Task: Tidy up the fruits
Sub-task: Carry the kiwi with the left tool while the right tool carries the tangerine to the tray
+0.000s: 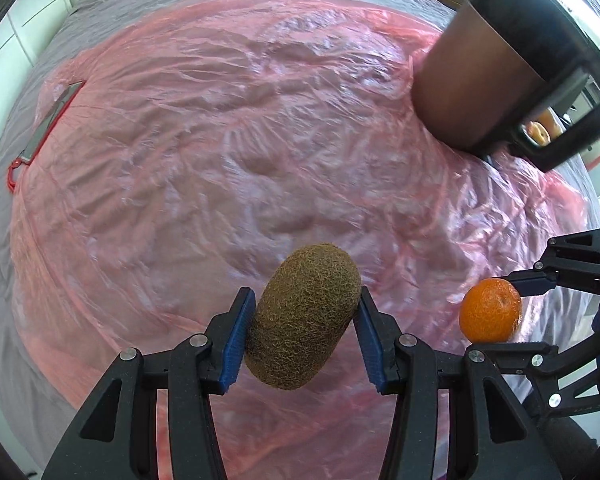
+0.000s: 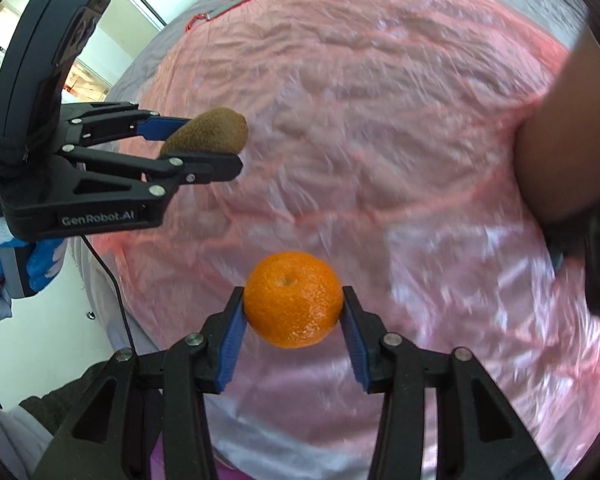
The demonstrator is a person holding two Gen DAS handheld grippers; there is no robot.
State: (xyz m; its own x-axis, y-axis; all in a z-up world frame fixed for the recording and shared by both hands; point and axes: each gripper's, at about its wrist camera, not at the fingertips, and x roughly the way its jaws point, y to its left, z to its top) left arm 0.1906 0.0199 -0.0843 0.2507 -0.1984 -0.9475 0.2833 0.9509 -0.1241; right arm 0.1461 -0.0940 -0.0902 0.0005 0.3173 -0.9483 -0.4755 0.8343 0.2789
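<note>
Between the pads of the left gripper (image 1: 303, 332) a kiwi (image 1: 303, 316) is clamped, lifted over the pink plastic sheet (image 1: 220, 140); just to its right the right gripper (image 2: 294, 320) is clamped on a mandarin (image 2: 294, 300). Both fruits are picked but not placed; a dark container (image 1: 479, 72) stands ahead to the right, perhaps their destination.

Fuzzy brown oval kiwi (image 1: 303, 316) between left gripper (image 1: 303, 336) pads, above crinkled pink plastic sheet (image 1: 220, 152). Round orange mandarin (image 2: 294, 299) to its right. Red-handled knife (image 1: 46, 132) on sheet's far left; dark cylindrical container (image 1: 483, 80) far right.
</note>
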